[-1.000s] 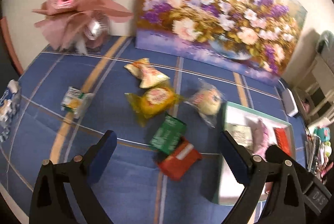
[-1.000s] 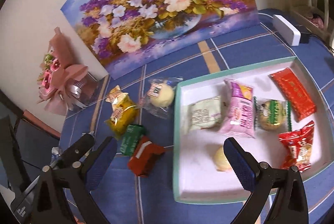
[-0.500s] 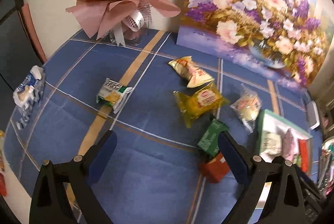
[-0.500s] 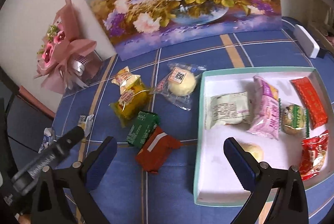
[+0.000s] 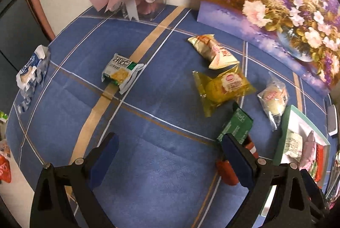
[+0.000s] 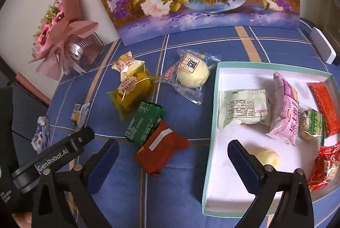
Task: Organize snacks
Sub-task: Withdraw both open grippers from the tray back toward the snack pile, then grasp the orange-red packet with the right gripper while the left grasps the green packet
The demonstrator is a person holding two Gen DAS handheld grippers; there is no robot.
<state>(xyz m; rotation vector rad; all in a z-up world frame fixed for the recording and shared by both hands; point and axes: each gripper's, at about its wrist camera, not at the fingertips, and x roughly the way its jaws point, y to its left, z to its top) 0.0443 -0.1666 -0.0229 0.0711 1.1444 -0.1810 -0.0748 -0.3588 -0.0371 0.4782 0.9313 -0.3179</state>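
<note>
Scattered snacks (image 5: pixel 225 87) — blue tablecloth (image 5: pixel 153 160)

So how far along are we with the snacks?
Roughly half. Seven packets lie in the tray. Both tools, left and right, are open and empty. Loose on the cloth: red, green, yellow, clear bun, cracker, others.

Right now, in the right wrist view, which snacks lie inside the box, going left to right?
White packet → pink packet → green-trimmed round snack → long red packet.
</note>
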